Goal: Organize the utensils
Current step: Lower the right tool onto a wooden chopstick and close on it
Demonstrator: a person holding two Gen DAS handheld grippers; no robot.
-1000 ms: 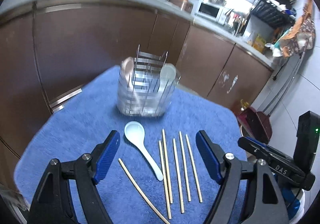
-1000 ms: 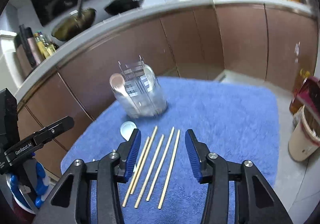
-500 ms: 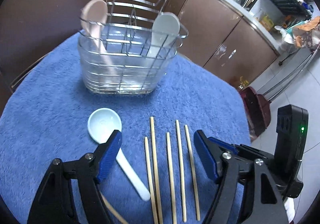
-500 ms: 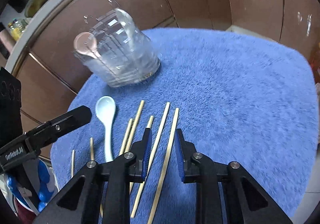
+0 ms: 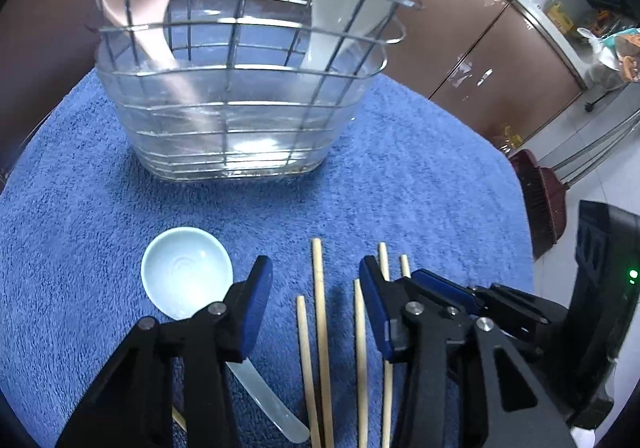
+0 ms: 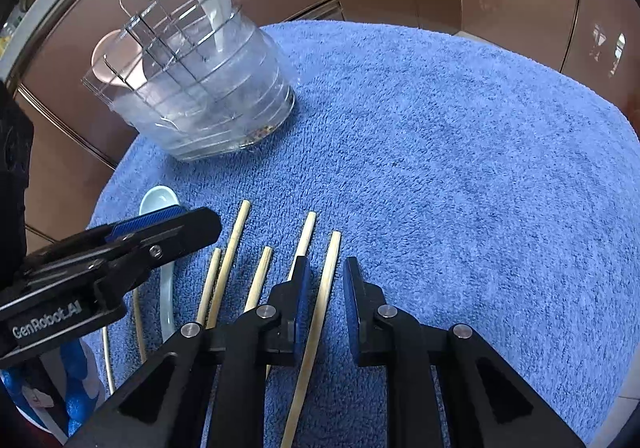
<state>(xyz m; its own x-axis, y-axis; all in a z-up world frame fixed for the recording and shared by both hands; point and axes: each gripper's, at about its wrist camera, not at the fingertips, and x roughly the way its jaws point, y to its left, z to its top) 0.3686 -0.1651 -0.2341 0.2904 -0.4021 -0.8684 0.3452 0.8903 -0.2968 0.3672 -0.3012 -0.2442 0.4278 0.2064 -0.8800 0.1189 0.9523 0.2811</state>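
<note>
Right tongs (image 6: 325, 302), jaws slightly apart, straddle the outermost chopstick (image 6: 320, 312) lying on the towel-covered desk (image 6: 460, 167); left tongs (image 5: 316, 300) gape over neighbours; a shallow closure risks rolling it away.

The right tongs (image 6: 325, 302) are seen with jaws apart around the rightmost chopstick (image 6: 320, 312), which lies between them, perhaps touching the left pad (image 6: 301, 312). More chopsticks (image 6: 230, 260) lie to the left on the blue towel (image 6: 460, 167). A wire caddy (image 6: 192, 87) with spoons stands beyond.
</note>
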